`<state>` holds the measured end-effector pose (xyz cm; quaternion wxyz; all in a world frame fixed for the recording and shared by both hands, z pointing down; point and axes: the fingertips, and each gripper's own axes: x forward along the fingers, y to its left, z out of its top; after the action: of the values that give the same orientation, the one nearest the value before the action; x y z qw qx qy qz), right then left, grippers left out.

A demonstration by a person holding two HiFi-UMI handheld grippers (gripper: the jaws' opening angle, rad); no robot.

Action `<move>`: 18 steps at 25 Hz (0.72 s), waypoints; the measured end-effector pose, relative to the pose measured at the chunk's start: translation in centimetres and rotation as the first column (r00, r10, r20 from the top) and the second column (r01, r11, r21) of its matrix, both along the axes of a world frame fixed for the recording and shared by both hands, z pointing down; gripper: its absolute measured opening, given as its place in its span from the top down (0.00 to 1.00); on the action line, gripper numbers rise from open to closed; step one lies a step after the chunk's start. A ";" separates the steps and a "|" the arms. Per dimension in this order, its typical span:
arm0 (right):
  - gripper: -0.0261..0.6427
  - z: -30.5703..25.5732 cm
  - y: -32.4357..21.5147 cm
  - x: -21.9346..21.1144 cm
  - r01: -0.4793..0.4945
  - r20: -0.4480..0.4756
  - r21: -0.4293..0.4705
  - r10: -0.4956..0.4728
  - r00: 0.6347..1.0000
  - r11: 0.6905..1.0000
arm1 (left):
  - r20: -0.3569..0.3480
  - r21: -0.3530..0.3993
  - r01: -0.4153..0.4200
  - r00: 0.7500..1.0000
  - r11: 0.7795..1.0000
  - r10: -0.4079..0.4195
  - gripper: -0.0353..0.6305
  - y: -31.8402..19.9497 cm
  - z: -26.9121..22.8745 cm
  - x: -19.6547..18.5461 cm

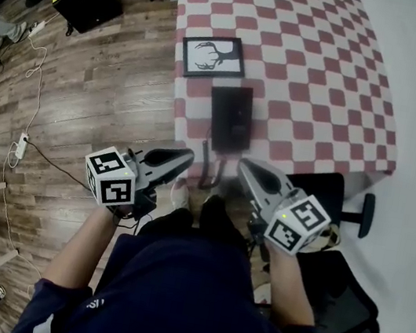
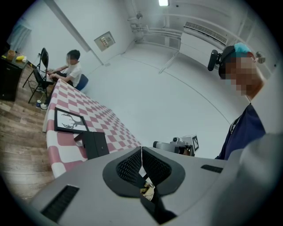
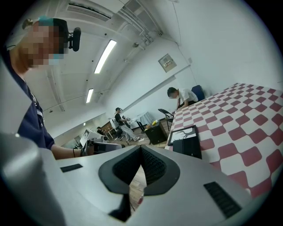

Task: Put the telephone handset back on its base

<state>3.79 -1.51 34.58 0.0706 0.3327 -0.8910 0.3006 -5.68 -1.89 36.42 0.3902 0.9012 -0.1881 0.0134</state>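
Note:
The black telephone (image 1: 229, 116) lies near the front edge of the red-and-white checked table (image 1: 315, 53), below a framed deer picture. From here I cannot tell the handset apart from the base. A thin dark strand (image 1: 207, 171) hangs below the table edge in front of the telephone. My left gripper (image 1: 187, 156) and right gripper (image 1: 243, 165) are held close to my body, short of the table edge, tips pointing at the telephone. Both are shut with nothing between the pads. The telephone (image 2: 93, 144) also shows in the left gripper view, and the telephone (image 3: 188, 146) in the right gripper view.
The framed deer picture (image 1: 213, 56) lies behind the telephone. A black office chair (image 1: 342, 217) stands at my right by the table corner. A power strip with its cable (image 1: 22, 145) lies on the wooden floor at the left. A person (image 2: 70, 68) sits at the table's far end.

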 end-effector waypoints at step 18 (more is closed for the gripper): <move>0.94 0.3 -0.5 -0.3 0.022 -0.012 -0.002 -0.022 1.000 1.000 | 0.009 0.005 -0.006 1.000 1.000 0.006 0.89 -0.7 -0.1 0.3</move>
<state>3.51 -2.03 34.84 0.0794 0.3247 -0.8939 0.2987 -5.34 -2.63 36.32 0.3871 0.9027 -0.1869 0.0181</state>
